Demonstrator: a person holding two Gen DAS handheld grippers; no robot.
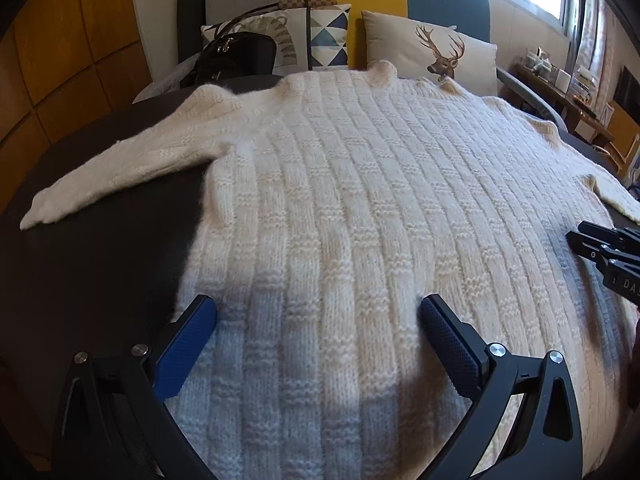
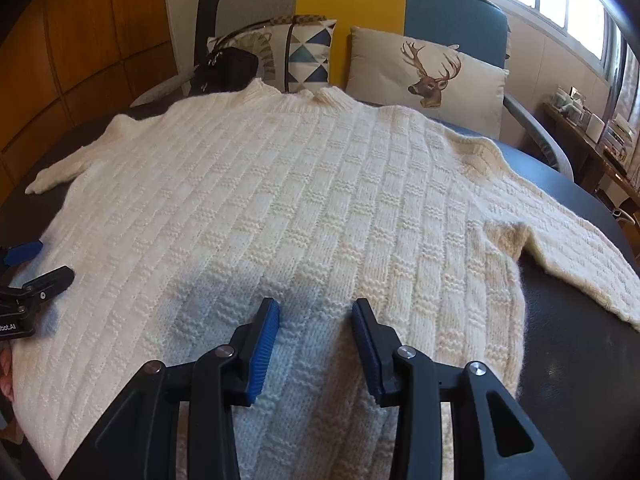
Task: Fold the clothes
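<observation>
Across the dark counter (image 1: 100, 264): a cream knit sweater (image 1: 340, 200), spread flat, long axis from hem nearest the cameras to collar at the far edge, toward the deer cushion (image 1: 436, 52) and black handbag (image 1: 236, 60). Sleeves out sideways, left sleeve (image 1: 120, 172) angled down-left, right sleeve (image 2: 572, 248) angled down-right. Above the hem's left part, left tool (image 1: 318, 310), level, fingers spread wide, nothing between. Over the hem's right part, right tool (image 2: 316, 312), level, fingers narrowly apart, nothing gripped.
</observation>
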